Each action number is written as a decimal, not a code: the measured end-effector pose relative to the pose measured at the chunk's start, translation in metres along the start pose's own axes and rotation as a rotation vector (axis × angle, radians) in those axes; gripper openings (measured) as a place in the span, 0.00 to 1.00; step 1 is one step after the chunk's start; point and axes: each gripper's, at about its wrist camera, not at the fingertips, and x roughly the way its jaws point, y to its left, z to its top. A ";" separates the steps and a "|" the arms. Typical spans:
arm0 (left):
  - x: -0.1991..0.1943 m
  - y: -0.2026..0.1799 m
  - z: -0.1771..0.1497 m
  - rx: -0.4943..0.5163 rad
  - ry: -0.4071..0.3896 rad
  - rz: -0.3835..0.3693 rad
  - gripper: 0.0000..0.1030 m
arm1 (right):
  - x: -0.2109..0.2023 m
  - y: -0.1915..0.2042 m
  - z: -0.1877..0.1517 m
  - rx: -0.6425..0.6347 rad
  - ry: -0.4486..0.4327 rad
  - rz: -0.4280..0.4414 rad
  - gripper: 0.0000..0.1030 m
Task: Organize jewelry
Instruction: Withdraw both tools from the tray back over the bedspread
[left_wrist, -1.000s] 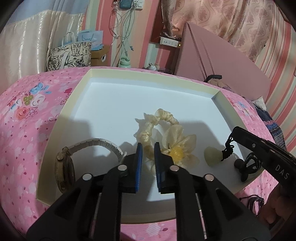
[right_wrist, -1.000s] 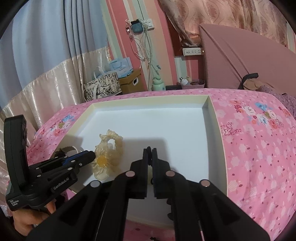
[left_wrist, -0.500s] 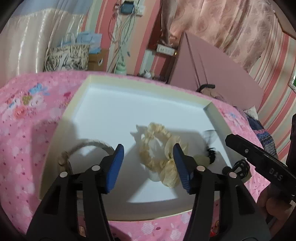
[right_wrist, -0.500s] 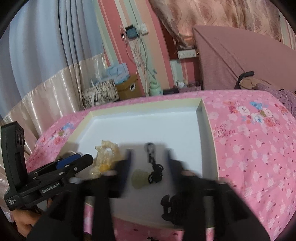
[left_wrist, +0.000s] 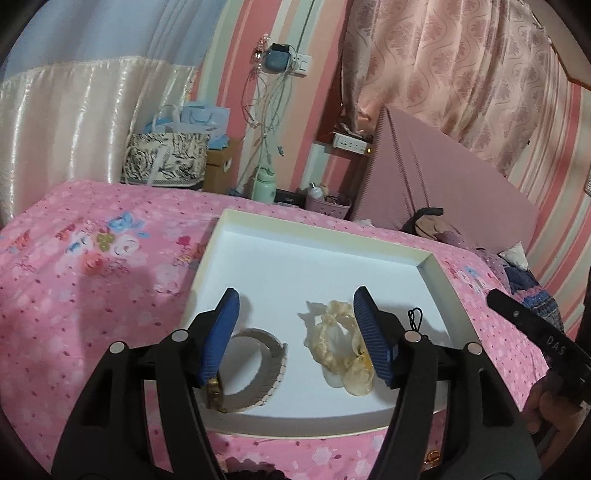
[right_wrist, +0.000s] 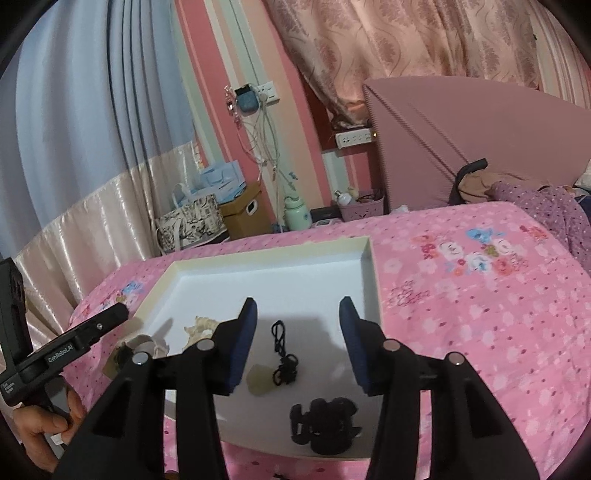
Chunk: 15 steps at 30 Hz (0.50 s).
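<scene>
A shallow white tray with a cream rim (left_wrist: 325, 225) (right_wrist: 258, 254) lies on the pink floral bedspread. In it lie a watch with a pale band (left_wrist: 264, 365), a cream scrunchie with a yellow flower (left_wrist: 340, 347) (right_wrist: 201, 326), a pale green pendant (right_wrist: 260, 378) on a black cord (right_wrist: 282, 350) and a black hair claw (right_wrist: 325, 424). My left gripper (left_wrist: 295, 332) is open and empty above the watch and scrunchie. My right gripper (right_wrist: 297, 343) is open and empty above the pendant and claw.
The pink bedspread (left_wrist: 92, 280) surrounds the tray. Beyond the bed stand a patterned tote bag (left_wrist: 166, 158), a cardboard box (right_wrist: 243, 214), a green bottle (right_wrist: 297, 214) and a pink headboard panel (left_wrist: 436, 177). Purple clothing (right_wrist: 539, 206) lies at the far right.
Both grippers opened from shut, releasing the scrunchie and the pendant into the tray, and pulled back and up from the tray.
</scene>
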 end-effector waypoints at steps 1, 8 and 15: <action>-0.003 -0.001 0.003 0.011 -0.006 0.011 0.62 | -0.004 -0.001 0.004 -0.001 -0.012 -0.003 0.46; -0.044 0.000 0.029 0.048 -0.064 0.069 0.69 | -0.037 0.003 0.020 -0.015 -0.063 -0.011 0.46; -0.088 0.039 -0.004 0.085 -0.014 0.123 0.74 | -0.067 0.009 -0.029 -0.111 0.035 -0.008 0.44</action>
